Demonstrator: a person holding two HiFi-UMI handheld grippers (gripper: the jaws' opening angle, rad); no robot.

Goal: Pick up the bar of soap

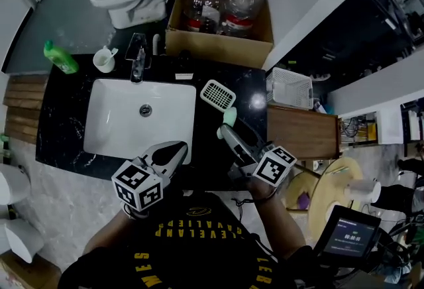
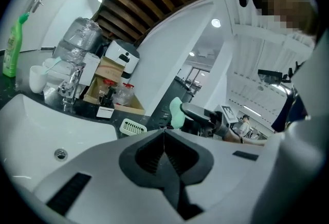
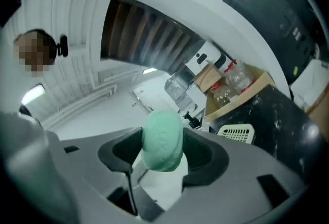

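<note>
The pale green bar of soap [image 1: 229, 116] hangs above the black counter [image 1: 250, 92], clamped in my right gripper [image 1: 226, 126]. In the right gripper view the soap [image 3: 162, 140] fills the gap between the two dark pads. From the left gripper view the soap [image 2: 176, 113] shows beyond the jaws, held by the other tool. The white slotted soap dish [image 1: 217, 94] lies empty on the counter just beyond the soap. My left gripper [image 1: 179, 146] is shut with nothing in it, over the front rim of the white sink [image 1: 109, 142].
A chrome tap [image 1: 138, 63] stands behind the sink with a white cup [image 1: 104, 59] and a green bottle [image 1: 60, 57] to its left. A cardboard box [image 1: 215, 48] of plastic bottles sits behind the counter. A white basket [image 1: 289, 88] rests on a wooden stand at the right.
</note>
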